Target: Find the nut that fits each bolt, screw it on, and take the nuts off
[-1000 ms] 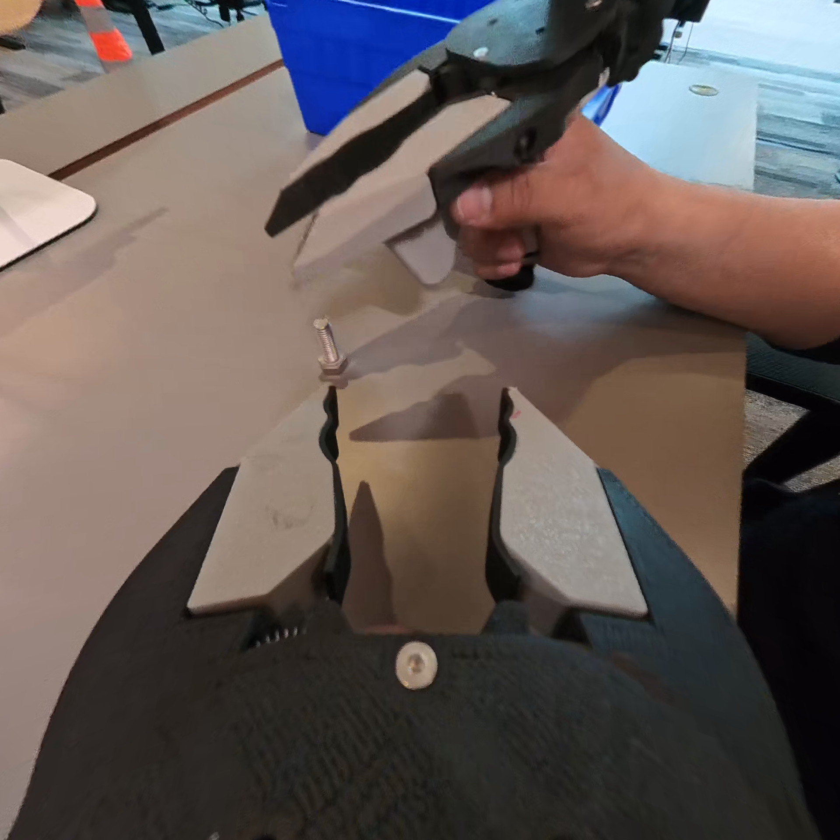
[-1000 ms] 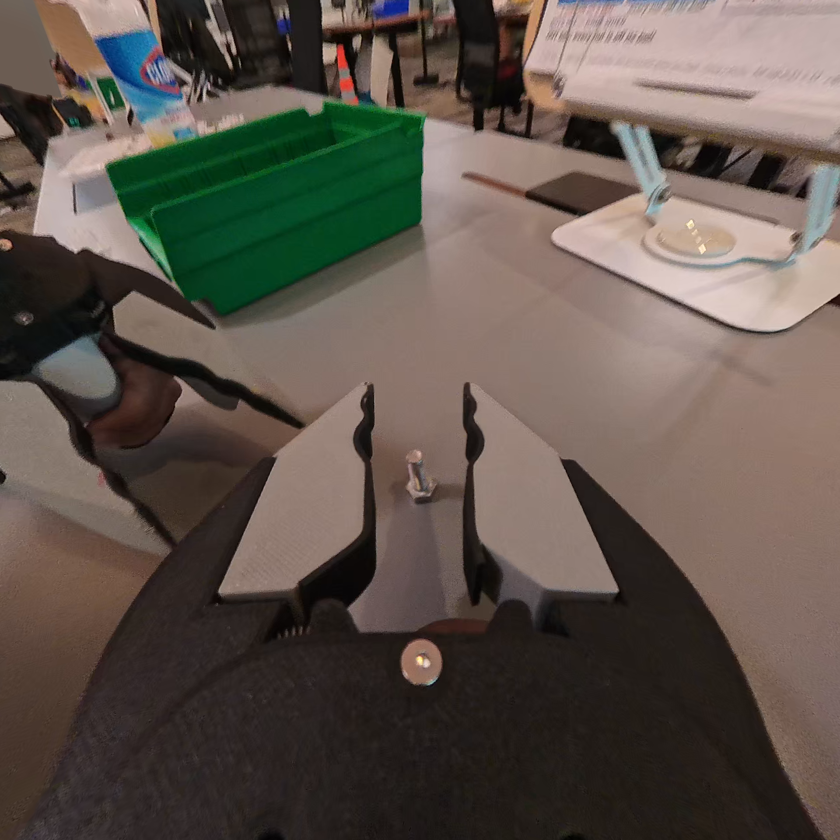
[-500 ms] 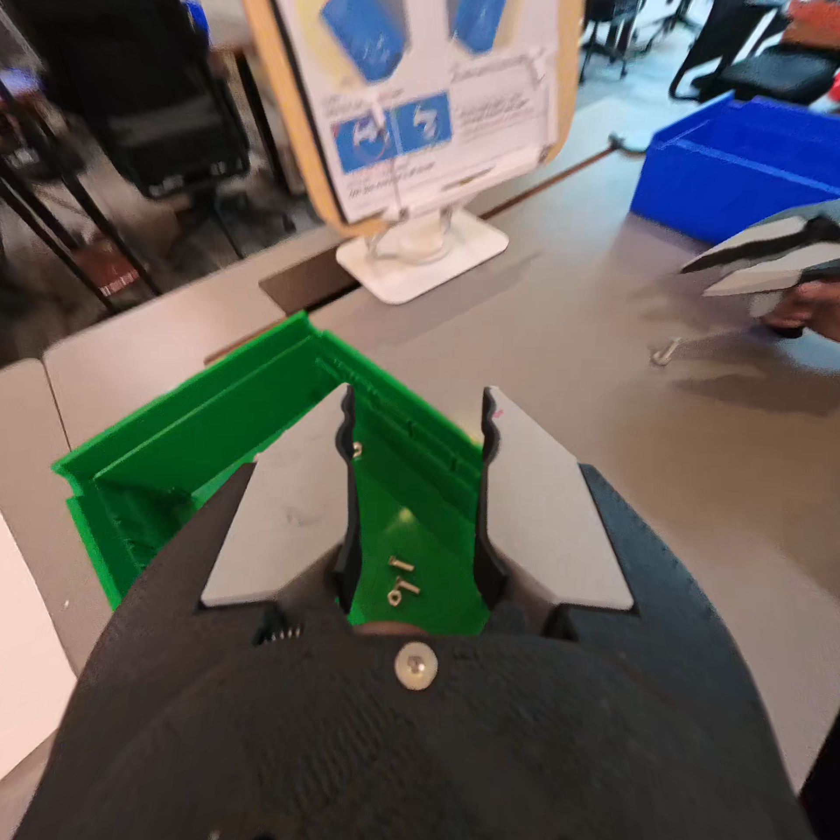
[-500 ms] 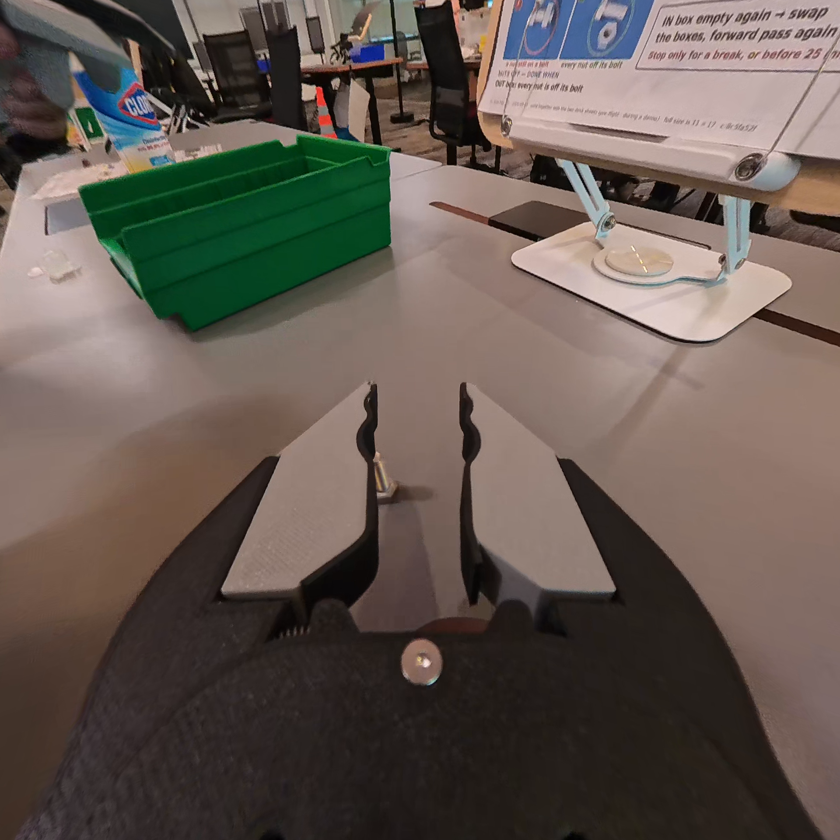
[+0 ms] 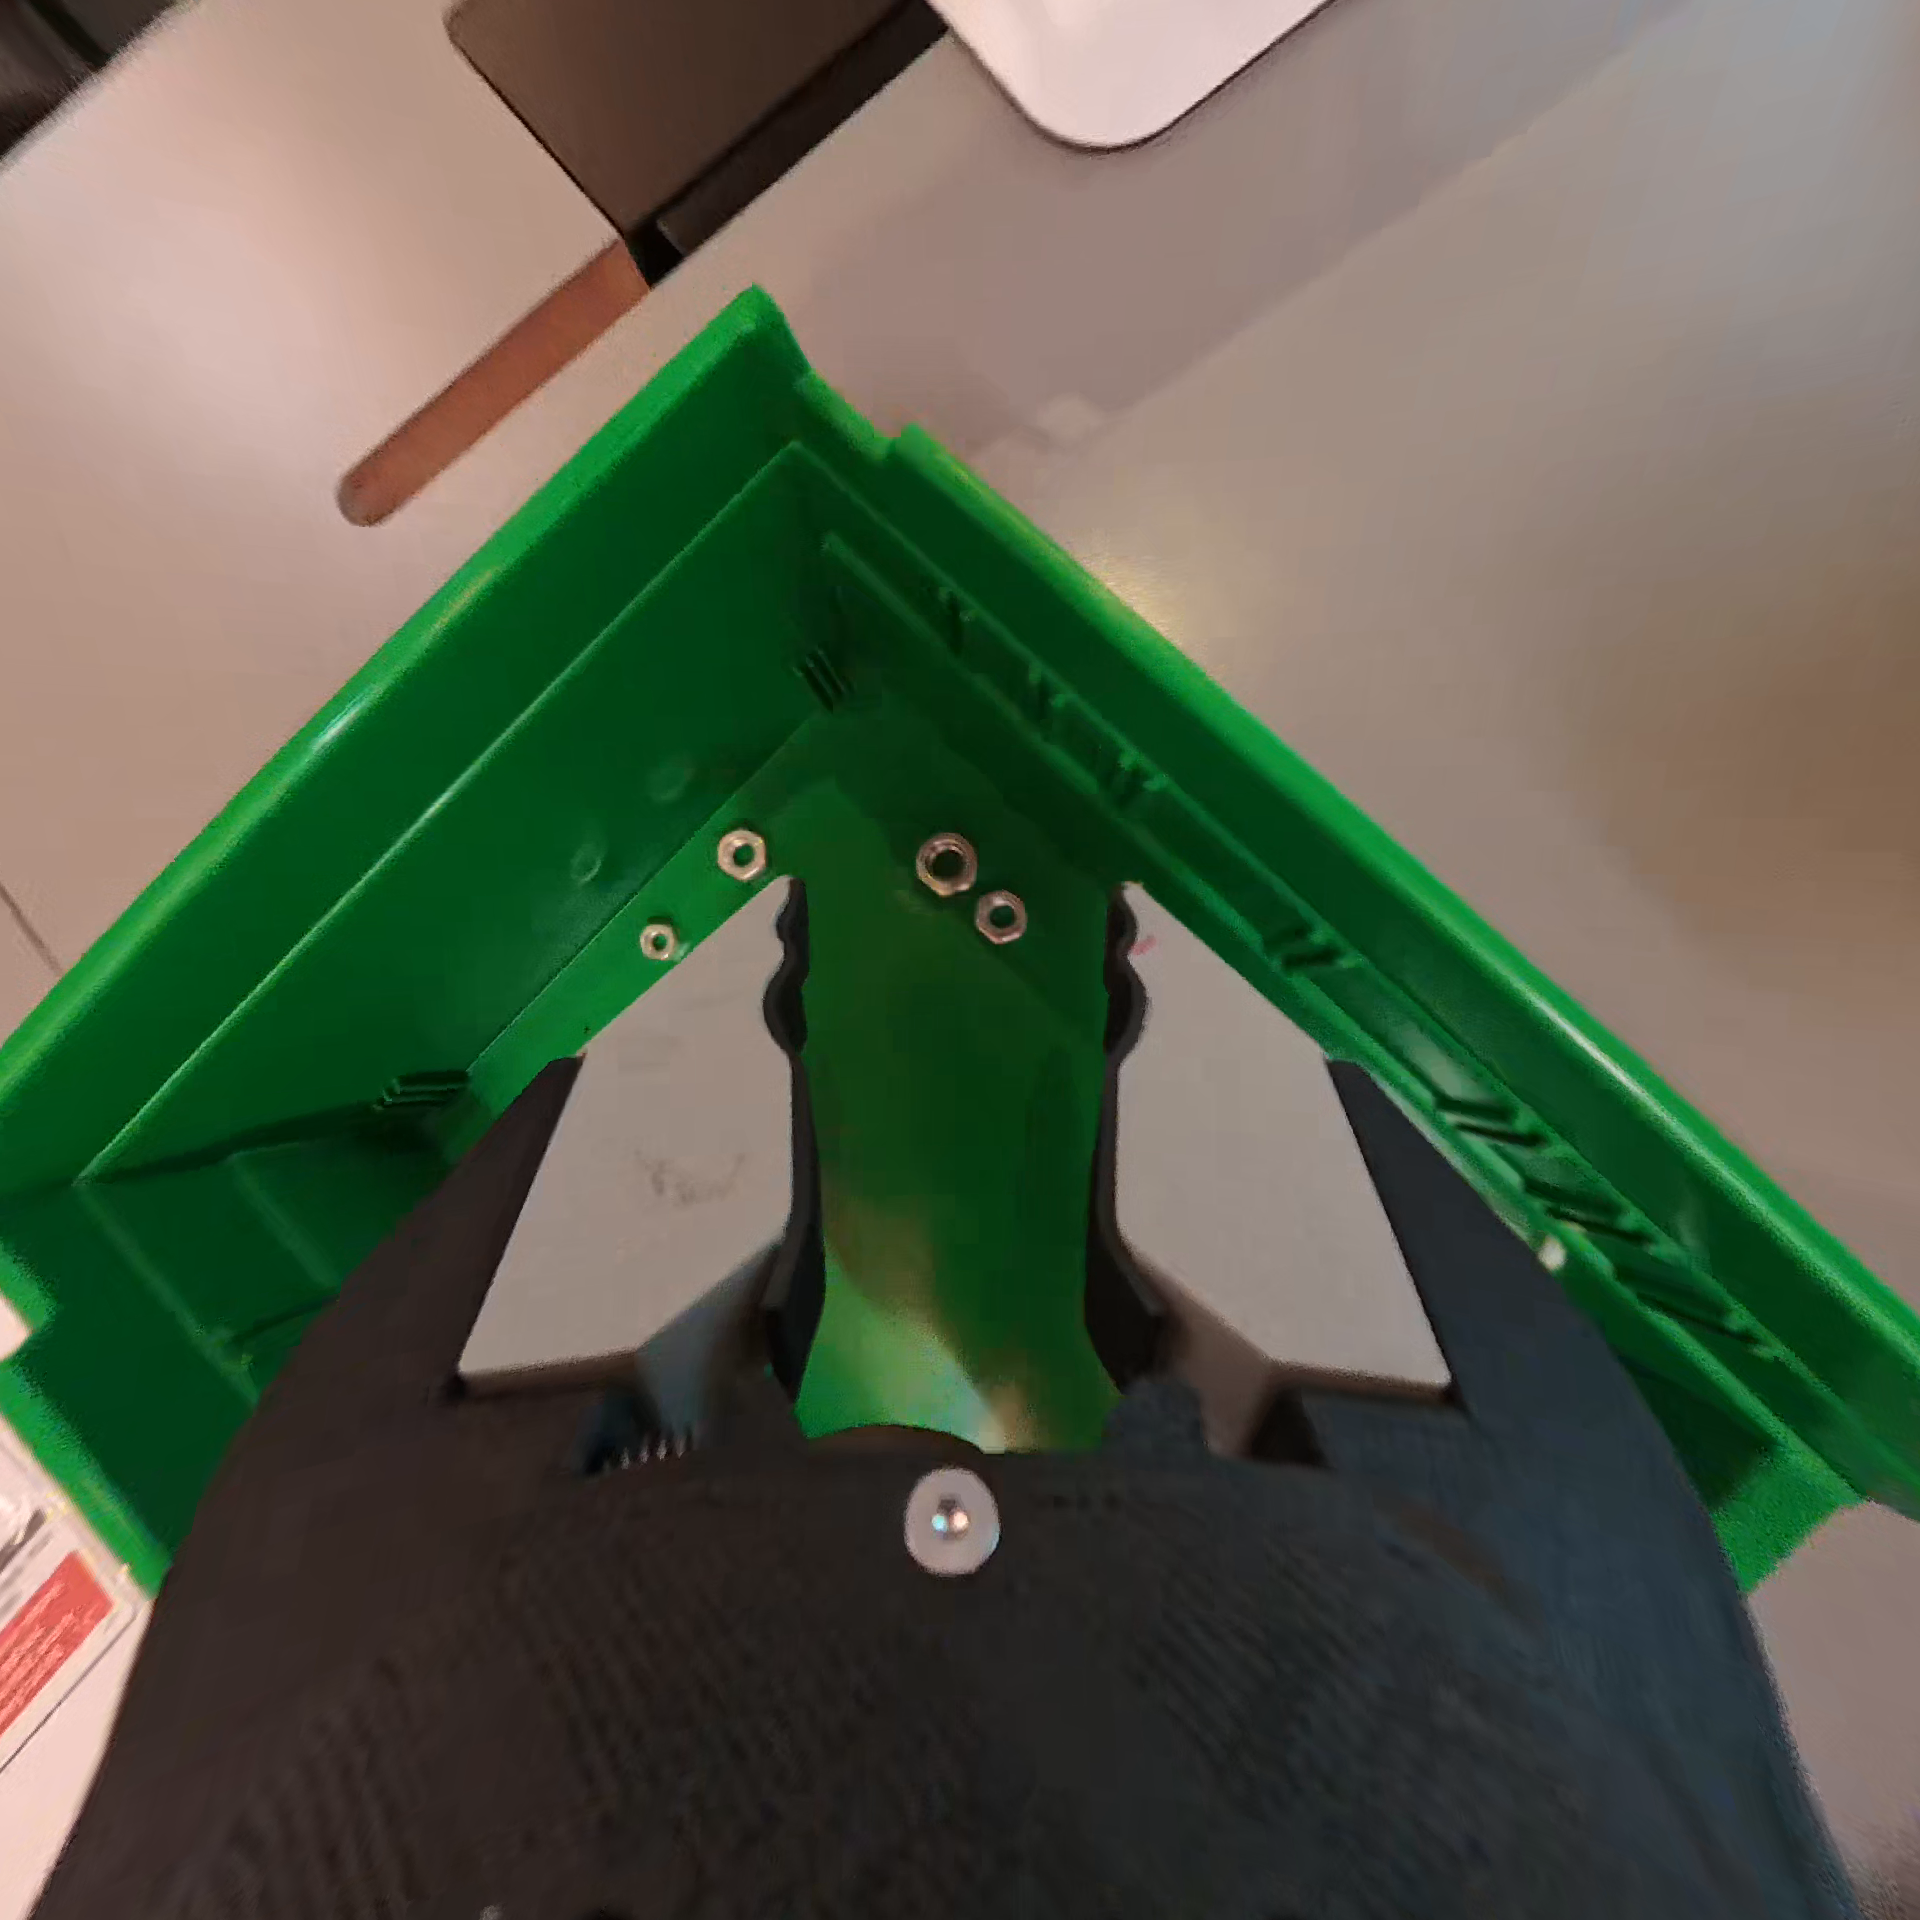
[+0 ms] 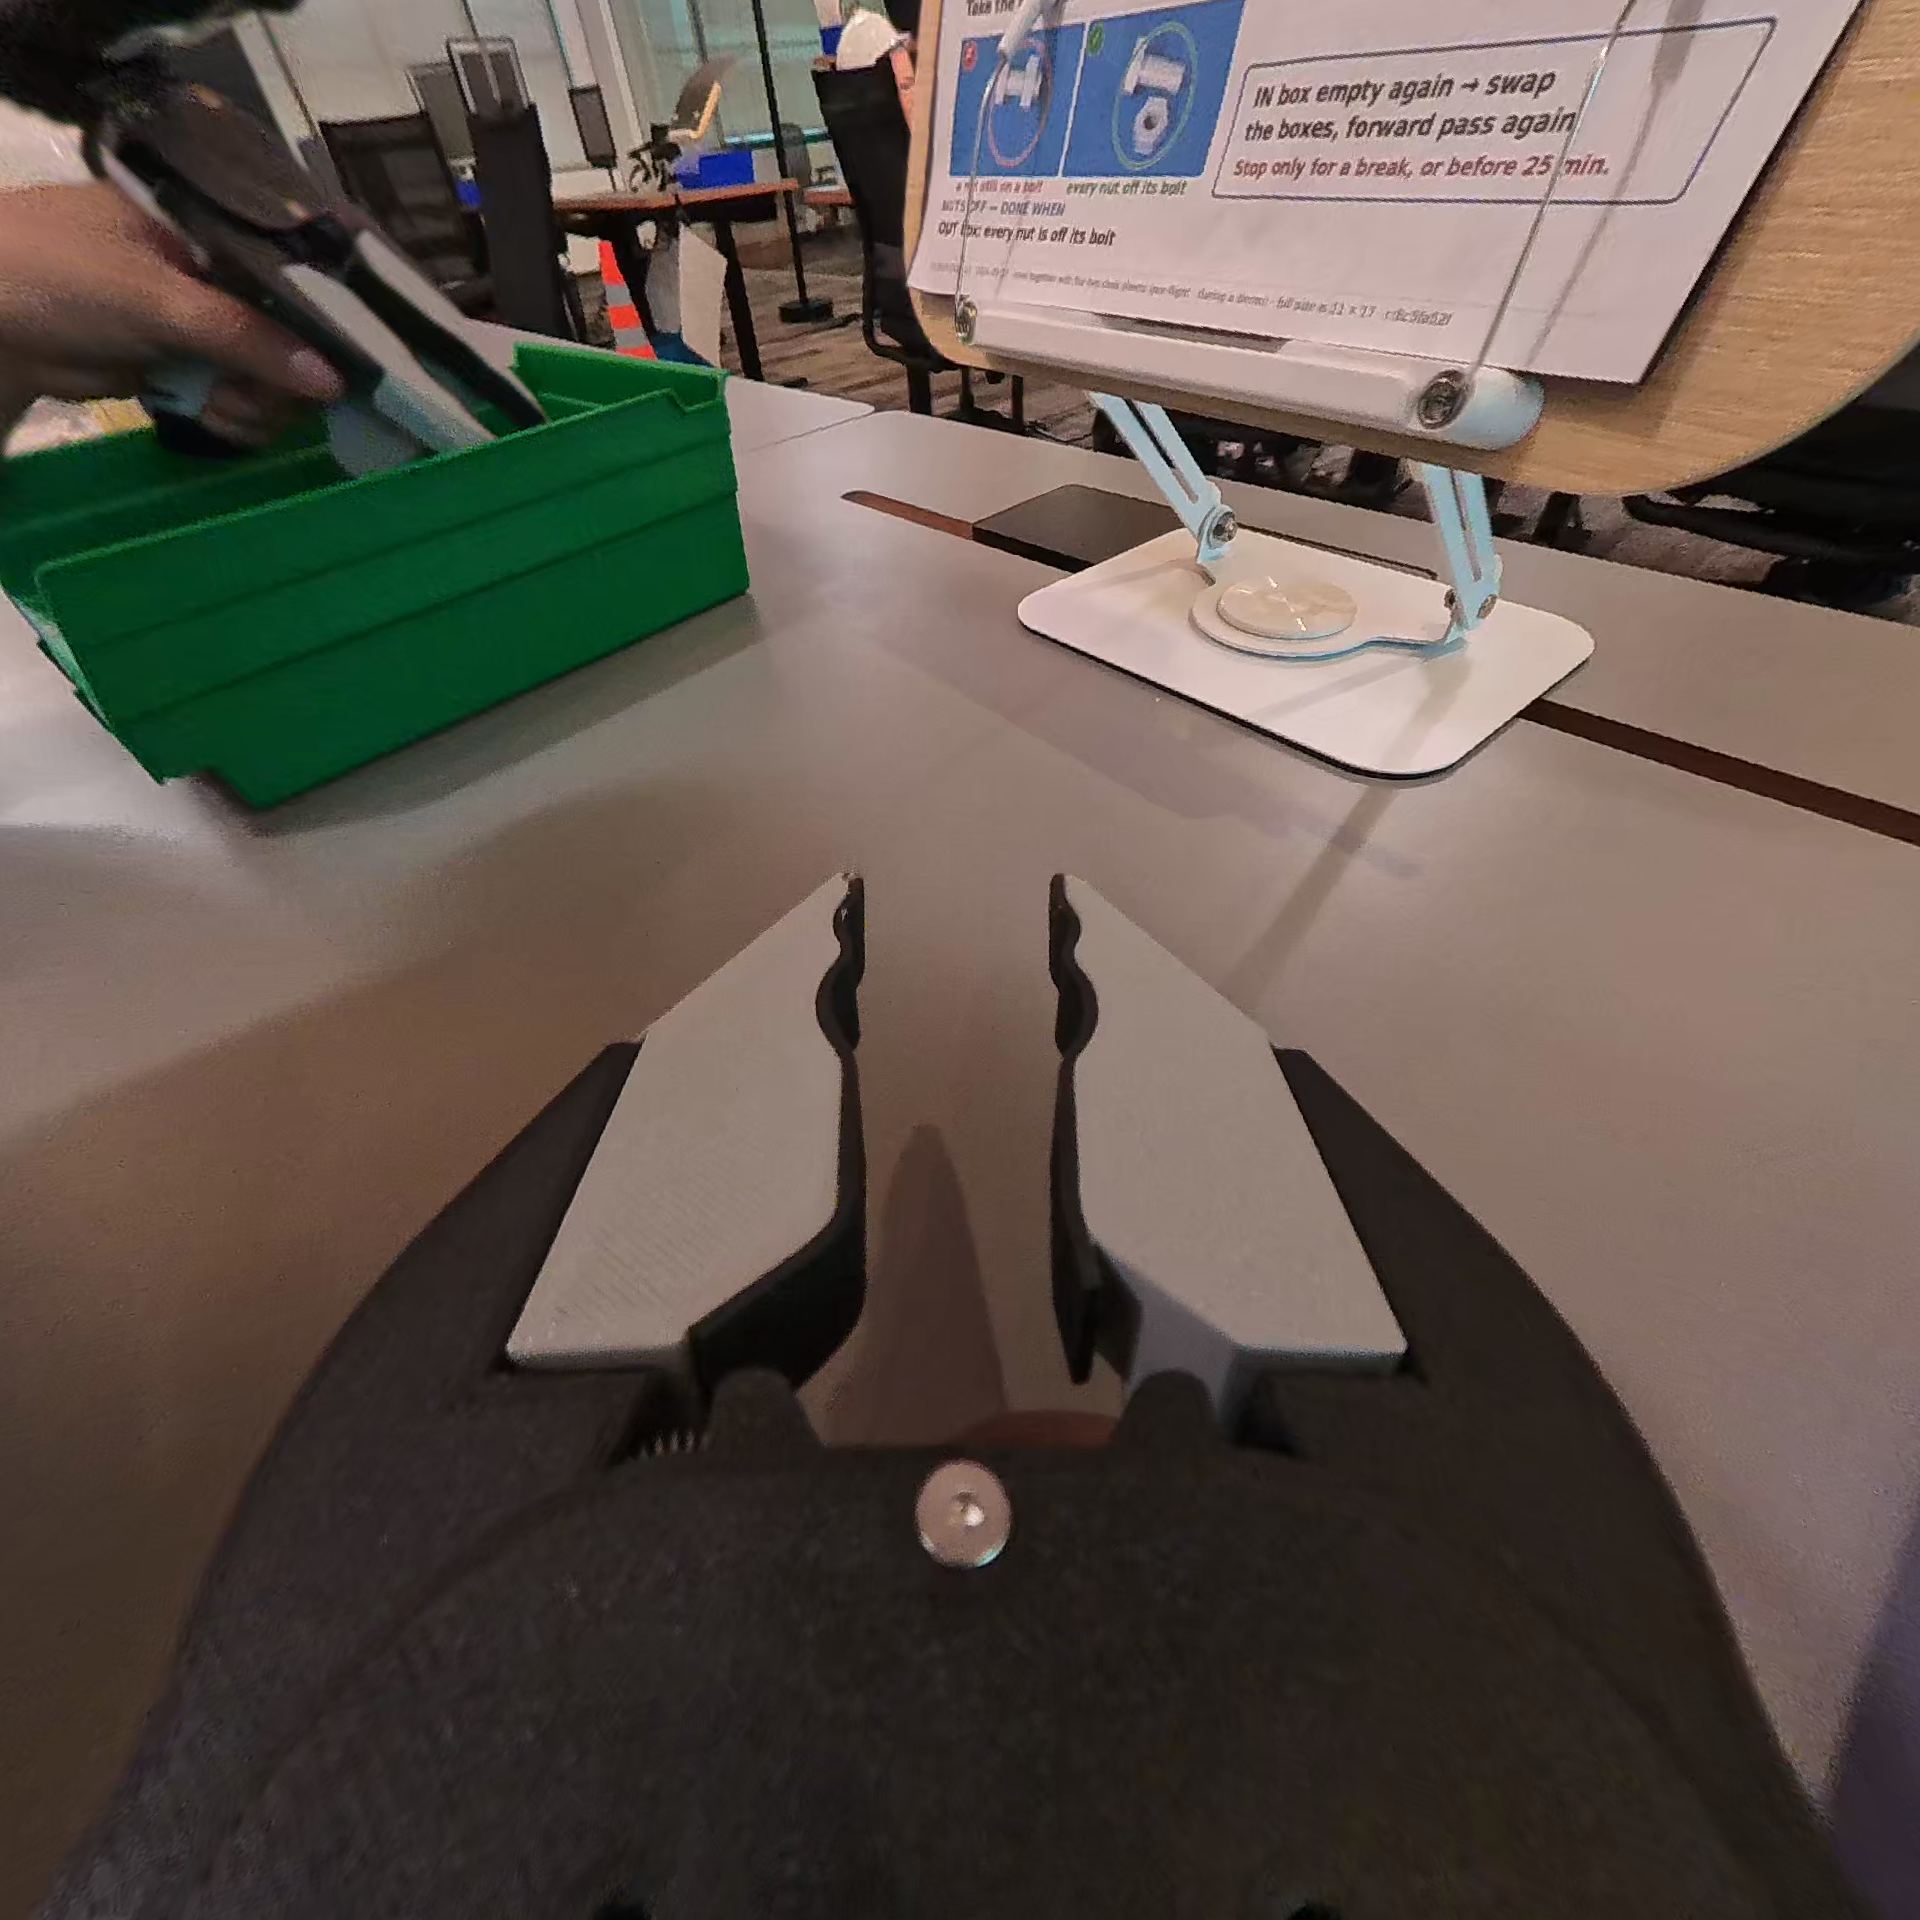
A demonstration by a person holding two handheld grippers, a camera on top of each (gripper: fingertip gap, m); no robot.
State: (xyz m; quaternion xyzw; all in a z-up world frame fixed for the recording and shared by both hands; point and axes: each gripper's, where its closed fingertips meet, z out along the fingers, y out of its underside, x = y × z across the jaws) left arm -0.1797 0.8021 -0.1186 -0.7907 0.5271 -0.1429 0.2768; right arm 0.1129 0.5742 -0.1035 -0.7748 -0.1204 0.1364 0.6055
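My left gripper is open and empty, pointing down into a corner of the green bin. Several small silver nuts lie on the bin floor just past the fingertips: a larger nut, a smaller nut beside it, one nut to the left and a tiny nut farther left. In the right wrist view the left gripper reaches into the green bin at the left. My right gripper is open and empty over bare grey table. No bolt is in view.
A white stand base holding a board with a printed sheet stands at the right back; its corner also shows in the left wrist view. A dark strip crosses the table. A labelled white item lies beside the bin. The gap from one gripper's tips to the other's is roughly 40 centimeters. The smaller nut is about 6 centimeters from my left fingertips.
My left gripper has swung from the bolt on the table to the green bin and dropped in over the nuts. The bolt between my right fingers has gone out of the right view.
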